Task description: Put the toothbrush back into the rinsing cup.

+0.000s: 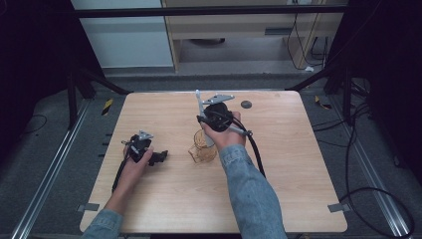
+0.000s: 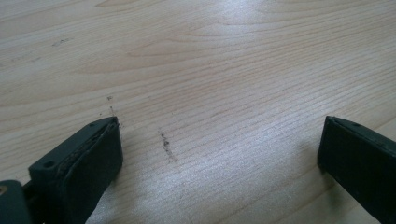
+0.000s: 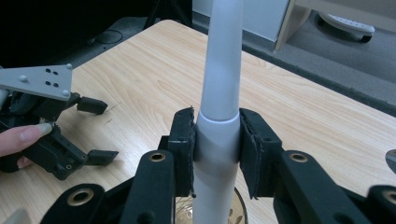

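The long pale grey plastic stick (image 3: 223, 84), tapered toward its upper end, is held upright in the middle of the right gripper view, clamped between the two black jaws of the right gripper (image 3: 217, 149), whose pads press on its thicker lower part. Its lower end reaches down into a clear amber-tinted glass cup (image 1: 203, 148), seen just left of centre in the high view, standing on the light wooden bench (image 1: 278, 194). The work is judged to be about midway: the stick has been gripped and set in the cup, while whatever stirring or lifting out belongs to it is left to be done; the contents of the cup cannot be told.

The left gripper (image 1: 149, 155) is seen at the left of the high view, low over the bench and well apart from the cup, its jaws spread wide with nothing between them but bare wood bearing a few dark specks (image 2: 166, 144). A small dark round disc (image 1: 246, 104) lies near the far edge, upper centre-right. Nothing is seen to stand in the way of the stick or the cup.
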Tool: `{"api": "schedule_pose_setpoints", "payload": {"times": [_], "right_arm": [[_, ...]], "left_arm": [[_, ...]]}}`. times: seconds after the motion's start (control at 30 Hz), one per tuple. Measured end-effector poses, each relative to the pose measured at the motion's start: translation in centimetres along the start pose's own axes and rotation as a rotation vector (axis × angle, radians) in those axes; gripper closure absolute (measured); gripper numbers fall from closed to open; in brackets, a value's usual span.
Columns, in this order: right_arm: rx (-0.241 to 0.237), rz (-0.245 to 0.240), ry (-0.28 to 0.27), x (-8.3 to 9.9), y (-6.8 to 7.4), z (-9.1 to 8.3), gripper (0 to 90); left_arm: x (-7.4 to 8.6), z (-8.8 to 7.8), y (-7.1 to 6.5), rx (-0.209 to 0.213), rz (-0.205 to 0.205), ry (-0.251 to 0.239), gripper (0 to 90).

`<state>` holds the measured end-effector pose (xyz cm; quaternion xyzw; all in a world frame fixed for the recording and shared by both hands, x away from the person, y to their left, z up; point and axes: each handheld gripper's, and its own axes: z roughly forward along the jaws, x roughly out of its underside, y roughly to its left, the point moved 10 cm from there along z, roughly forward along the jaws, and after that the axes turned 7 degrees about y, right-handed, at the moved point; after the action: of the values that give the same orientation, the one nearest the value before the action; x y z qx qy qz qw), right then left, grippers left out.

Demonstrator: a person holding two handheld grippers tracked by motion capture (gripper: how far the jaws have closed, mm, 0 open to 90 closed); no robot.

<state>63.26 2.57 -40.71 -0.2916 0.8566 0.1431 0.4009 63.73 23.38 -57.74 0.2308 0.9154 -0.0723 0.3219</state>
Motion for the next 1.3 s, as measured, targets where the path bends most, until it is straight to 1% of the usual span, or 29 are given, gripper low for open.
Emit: {"api": "schedule_pose_setpoints", "payload": {"times": [0.13,0.23,0.63,0.7,0.97,1.3], "right_arm": [[0.002,-0.008,0.013,0.4,0.0,0.4,67.9],[-0.002,0.000,0.019,0.6,0.1,0.6,67.9],[-0.002,-0.002,0.042,1.5,-0.1,1.2,67.9],[-0.006,0.004,0.045,1.5,-0.1,1.3,67.9],[-0.011,0.004,0.081,2.4,0.1,2.3,67.9],[-0.012,-0.004,0.099,2.7,0.1,2.9,67.8]], "left_arm": [[0.0,0.0,0.0,0.000,0.000,0.000,0.0],[0.0,0.0,0.0,0.000,0.000,0.000,0.0],[0.0,0.0,0.0,0.000,0.000,0.000,0.0],[0.0,0.0,0.0,0.000,0.000,0.000,0.0],[0.0,0.0,0.0,0.001,-0.003,0.000,0.0],[0.0,0.0,0.0,0.001,-0.001,0.000,0.0]]}}
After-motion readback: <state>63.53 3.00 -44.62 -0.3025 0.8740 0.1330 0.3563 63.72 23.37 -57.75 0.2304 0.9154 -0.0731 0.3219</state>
